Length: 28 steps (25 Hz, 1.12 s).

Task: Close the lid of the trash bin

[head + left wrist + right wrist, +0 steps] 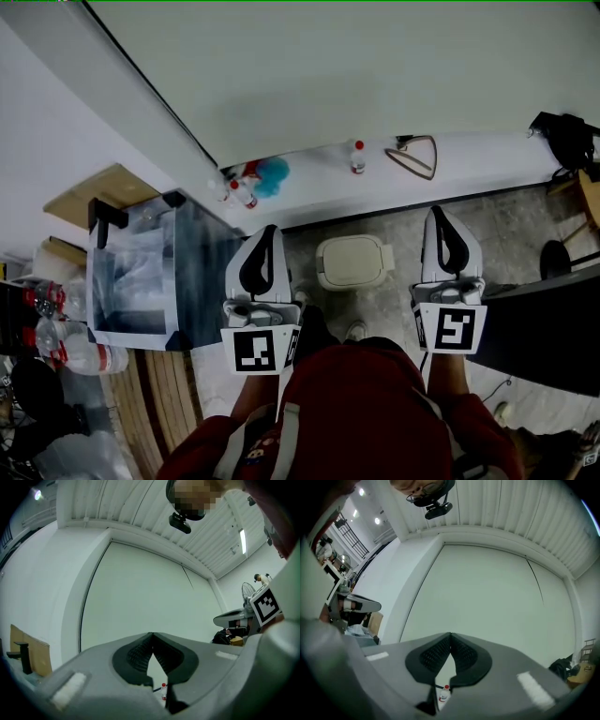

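Note:
A small cream trash bin (354, 261) stands on the grey floor between my two grippers, and its lid lies flat on top. My left gripper (270, 229) is held to the left of the bin, tips together, holding nothing. My right gripper (437, 211) is held to the bin's right, also shut and empty. Neither touches the bin. In the left gripper view the left gripper (151, 633) points at a white wall with its pads meeting. The right gripper view shows the right gripper (450, 633) the same way. The bin is hidden in both gripper views.
A tall black-framed container (141, 272) lined with clear plastic stands at the left. On a white ledge by the wall lie bottles (357, 157), a blue object (272, 173) and a hanger (417, 155). A dark desk (544, 328) fills the right side. Plastic bottles (66, 319) lie far left.

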Available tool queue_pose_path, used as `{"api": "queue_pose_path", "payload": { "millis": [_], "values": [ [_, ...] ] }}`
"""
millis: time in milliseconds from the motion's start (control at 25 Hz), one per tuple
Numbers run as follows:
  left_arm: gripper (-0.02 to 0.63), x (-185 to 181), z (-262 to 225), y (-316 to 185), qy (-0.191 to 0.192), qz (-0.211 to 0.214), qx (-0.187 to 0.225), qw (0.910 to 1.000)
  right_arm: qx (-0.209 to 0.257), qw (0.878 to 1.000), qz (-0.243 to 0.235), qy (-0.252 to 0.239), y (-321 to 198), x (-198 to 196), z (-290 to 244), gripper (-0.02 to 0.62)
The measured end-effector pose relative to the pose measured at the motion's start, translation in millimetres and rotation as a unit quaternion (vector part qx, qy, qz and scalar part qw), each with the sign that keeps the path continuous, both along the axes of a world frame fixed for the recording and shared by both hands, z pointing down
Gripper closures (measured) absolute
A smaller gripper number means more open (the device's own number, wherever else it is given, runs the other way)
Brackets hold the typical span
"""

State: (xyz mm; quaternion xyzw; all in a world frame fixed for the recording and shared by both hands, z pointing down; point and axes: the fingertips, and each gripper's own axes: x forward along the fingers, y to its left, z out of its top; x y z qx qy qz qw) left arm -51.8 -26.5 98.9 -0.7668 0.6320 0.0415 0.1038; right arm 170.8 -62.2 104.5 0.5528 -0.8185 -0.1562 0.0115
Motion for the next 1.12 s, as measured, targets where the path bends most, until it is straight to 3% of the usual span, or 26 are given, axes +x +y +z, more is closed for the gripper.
{"api": "queue_pose_path", "payload": {
  "millis": [1120],
  "values": [
    [0.601, 9.4, 3.3, -6.6, -0.008, 0.003, -0.001, 1.0, -0.007, 1.0, -0.005, -0.014, -1.8, 0.0, 0.0, 0.595]
  ]
}}
